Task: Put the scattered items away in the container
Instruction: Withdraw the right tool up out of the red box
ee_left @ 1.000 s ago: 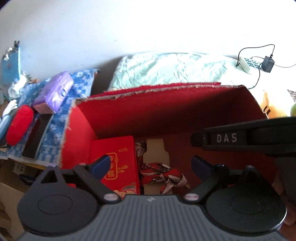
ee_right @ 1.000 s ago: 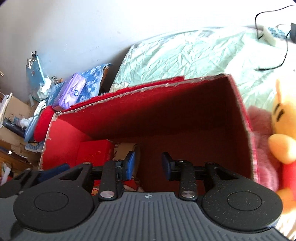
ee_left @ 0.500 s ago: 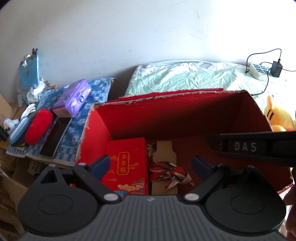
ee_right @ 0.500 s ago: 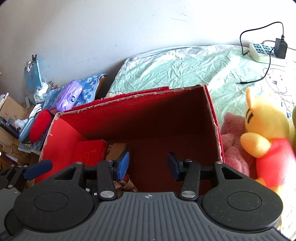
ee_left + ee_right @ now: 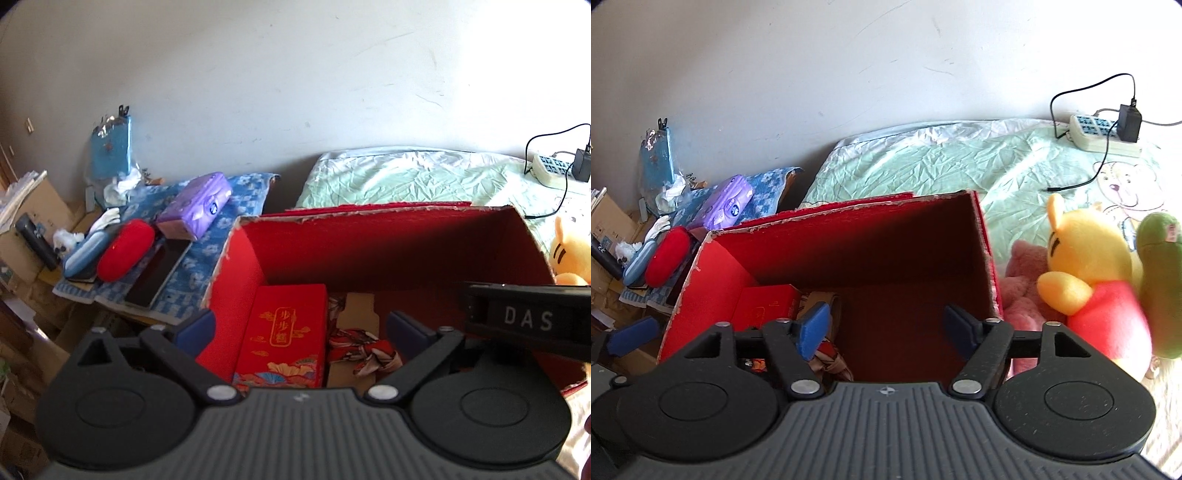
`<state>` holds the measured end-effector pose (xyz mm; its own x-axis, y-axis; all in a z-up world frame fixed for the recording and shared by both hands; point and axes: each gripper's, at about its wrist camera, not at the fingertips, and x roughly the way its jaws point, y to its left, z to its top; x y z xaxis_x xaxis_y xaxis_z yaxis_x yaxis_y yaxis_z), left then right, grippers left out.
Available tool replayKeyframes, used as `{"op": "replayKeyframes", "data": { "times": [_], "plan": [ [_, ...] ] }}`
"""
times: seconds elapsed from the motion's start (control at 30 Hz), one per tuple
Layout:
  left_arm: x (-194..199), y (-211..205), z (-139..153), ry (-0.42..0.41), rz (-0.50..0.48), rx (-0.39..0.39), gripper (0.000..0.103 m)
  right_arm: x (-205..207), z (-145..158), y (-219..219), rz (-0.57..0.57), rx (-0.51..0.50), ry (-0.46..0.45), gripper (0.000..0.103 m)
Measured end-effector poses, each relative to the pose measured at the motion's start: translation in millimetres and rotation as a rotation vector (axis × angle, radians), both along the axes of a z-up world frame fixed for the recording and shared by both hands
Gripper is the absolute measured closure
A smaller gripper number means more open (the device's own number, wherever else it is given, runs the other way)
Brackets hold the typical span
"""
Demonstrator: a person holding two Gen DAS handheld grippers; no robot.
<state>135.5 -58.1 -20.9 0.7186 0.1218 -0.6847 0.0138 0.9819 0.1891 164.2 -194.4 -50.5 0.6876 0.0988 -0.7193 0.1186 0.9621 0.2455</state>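
Pale green bed sheet (image 5: 923,162) carries red cardboard box (image 5: 849,236), open top. Inside at left: red gift box (image 5: 286,332), patterned cloth (image 5: 364,352). Yellow plush bear (image 5: 1097,280) lies just right of box. Left gripper (image 5: 301,326) and right gripper (image 5: 886,326) over box, jaws spread wide, empty.

A power strip (image 5: 1102,134) with a black adapter (image 5: 1129,122) plugged in lies on the green bedsheet (image 5: 923,166). Beside the bed, a purple tissue pack (image 5: 195,209), red case (image 5: 125,244) and blue case (image 5: 83,250) rest on blue floral cloth (image 5: 242,195).
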Motion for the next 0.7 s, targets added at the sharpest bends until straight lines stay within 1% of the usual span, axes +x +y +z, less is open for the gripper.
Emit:
{"op": "replayKeyframes", "data": {
  "times": [0.07,0.27,0.4,0.5,0.63,0.7],
  "plan": [
    [0,-2,2,0.007,0.012,0.001,0.003,-4,2,-3,-0.007,-0.013,-0.011,0.024],
    [-5,-9,8,-0.002,0.032,0.014,0.003,-20,14,-17,-0.025,-0.019,-0.08,0.02],
    [-6,-12,7,0.023,0.041,0.016,0.003,-29,19,-21,0.006,-0.027,-0.093,0.02],
    [-10,-12,8,0.034,0.054,0.022,0.003,-37,23,-24,0.028,-0.005,-0.093,0.02],
    [-19,-10,13,0.02,0.08,0.034,0.003,-52,30,-24,0.03,-0.017,-0.144,0.02],
    [-27,-5,17,0.015,0.083,0.014,0.003,-58,33,-24,0.033,-0.014,-0.162,0.018]
  ]
}}
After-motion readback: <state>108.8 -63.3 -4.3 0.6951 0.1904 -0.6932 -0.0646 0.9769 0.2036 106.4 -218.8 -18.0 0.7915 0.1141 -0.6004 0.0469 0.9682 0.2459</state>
